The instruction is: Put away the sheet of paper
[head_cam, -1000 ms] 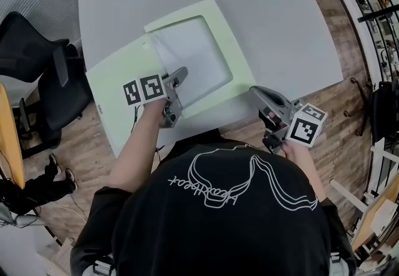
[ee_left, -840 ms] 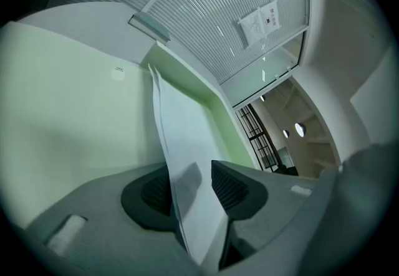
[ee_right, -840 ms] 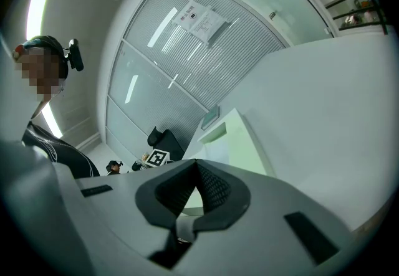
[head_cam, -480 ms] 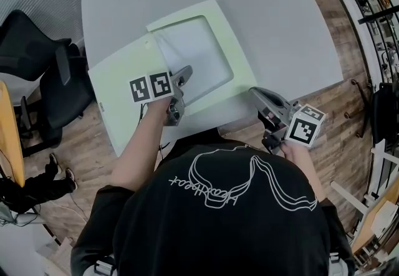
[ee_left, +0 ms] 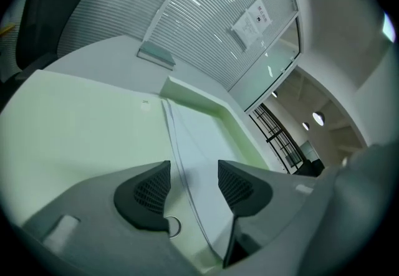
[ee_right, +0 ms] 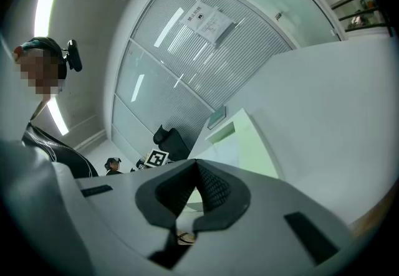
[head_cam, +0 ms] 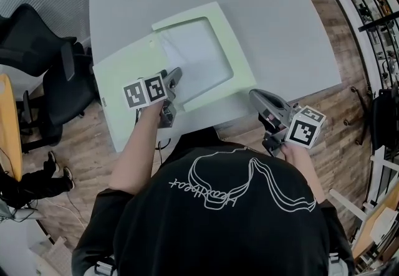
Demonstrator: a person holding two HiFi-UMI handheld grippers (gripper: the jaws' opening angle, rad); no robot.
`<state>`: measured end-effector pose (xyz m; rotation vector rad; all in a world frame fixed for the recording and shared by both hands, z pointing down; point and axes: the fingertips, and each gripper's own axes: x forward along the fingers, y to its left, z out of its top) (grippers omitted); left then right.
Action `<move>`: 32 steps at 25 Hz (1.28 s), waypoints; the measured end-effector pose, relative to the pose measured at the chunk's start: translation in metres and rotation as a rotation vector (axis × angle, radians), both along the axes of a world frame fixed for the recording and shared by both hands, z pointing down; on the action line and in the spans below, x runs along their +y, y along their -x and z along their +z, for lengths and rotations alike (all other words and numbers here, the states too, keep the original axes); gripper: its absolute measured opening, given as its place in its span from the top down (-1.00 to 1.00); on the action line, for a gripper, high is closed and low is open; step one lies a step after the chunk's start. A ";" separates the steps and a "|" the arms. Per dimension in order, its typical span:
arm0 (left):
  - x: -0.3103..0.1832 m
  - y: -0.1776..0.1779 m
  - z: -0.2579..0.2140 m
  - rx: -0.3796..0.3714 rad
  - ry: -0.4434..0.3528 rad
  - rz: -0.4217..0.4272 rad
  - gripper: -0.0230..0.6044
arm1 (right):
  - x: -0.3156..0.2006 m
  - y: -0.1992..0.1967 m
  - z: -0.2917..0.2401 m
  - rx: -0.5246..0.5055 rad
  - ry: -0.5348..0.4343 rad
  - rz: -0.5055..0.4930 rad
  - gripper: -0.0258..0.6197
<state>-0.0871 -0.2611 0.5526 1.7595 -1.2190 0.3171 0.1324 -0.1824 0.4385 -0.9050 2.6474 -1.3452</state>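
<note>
Backing toward the near edge of the folder (head_cam: 121, 78) since a second before, the left gripper (head_cam: 173, 78) was opening, released. The sheet of paper (head_cam: 196, 57) lay in the folder's right half, long axis along the spine, near corner hidden.

From the left gripper view, the sheet's edge ran untouched between the parted jaws.

From the right gripper view, the right gripper (ee_right: 196, 190) was clenched on nothing, right of the folder.

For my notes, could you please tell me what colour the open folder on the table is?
The folder is pale green, clearest in the head view.
</note>
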 end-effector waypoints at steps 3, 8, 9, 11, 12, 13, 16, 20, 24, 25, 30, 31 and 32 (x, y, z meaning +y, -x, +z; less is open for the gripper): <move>0.008 0.013 -0.015 0.005 -0.031 -0.035 0.21 | 0.000 0.003 -0.011 -0.004 -0.027 -0.017 0.89; 0.049 0.008 -0.068 0.051 -0.174 -0.024 0.21 | 0.022 0.010 -0.035 -0.005 -0.114 -0.084 0.89; 0.059 0.005 -0.080 0.063 -0.208 -0.007 0.21 | 0.027 0.015 -0.040 -0.008 -0.130 -0.102 0.89; 0.074 -0.003 -0.104 0.087 -0.266 0.035 0.21 | 0.033 0.024 -0.050 -0.020 -0.153 -0.138 0.89; 0.080 -0.007 -0.116 0.103 -0.294 0.060 0.22 | 0.033 0.028 -0.056 -0.027 -0.163 -0.156 0.89; 0.087 -0.013 -0.130 0.120 -0.324 0.088 0.26 | 0.034 0.032 -0.062 -0.033 -0.176 -0.173 0.89; 0.115 -0.031 -0.170 0.151 -0.427 0.188 0.56 | 0.044 0.044 -0.080 -0.033 -0.228 -0.226 0.89; 0.154 -0.056 -0.215 0.128 -0.554 0.319 0.82 | 0.063 0.057 -0.104 -0.040 -0.303 -0.290 0.89; 0.175 -0.073 -0.241 0.097 -0.622 0.392 0.86 | 0.074 0.064 -0.126 -0.064 -0.357 -0.335 0.89; 0.177 -0.073 -0.245 0.092 -0.634 0.393 0.87 | 0.075 0.066 -0.129 -0.056 -0.375 -0.343 0.89; 0.175 -0.063 -0.255 0.089 -0.659 0.347 0.89 | 0.078 0.070 -0.140 -0.045 -0.427 -0.359 0.89; 0.175 -0.063 -0.257 0.088 -0.662 0.344 0.89 | 0.079 0.071 -0.142 -0.047 -0.429 -0.362 0.89; 0.174 -0.063 -0.259 0.086 -0.666 0.344 0.89 | 0.079 0.071 -0.143 -0.049 -0.431 -0.364 0.89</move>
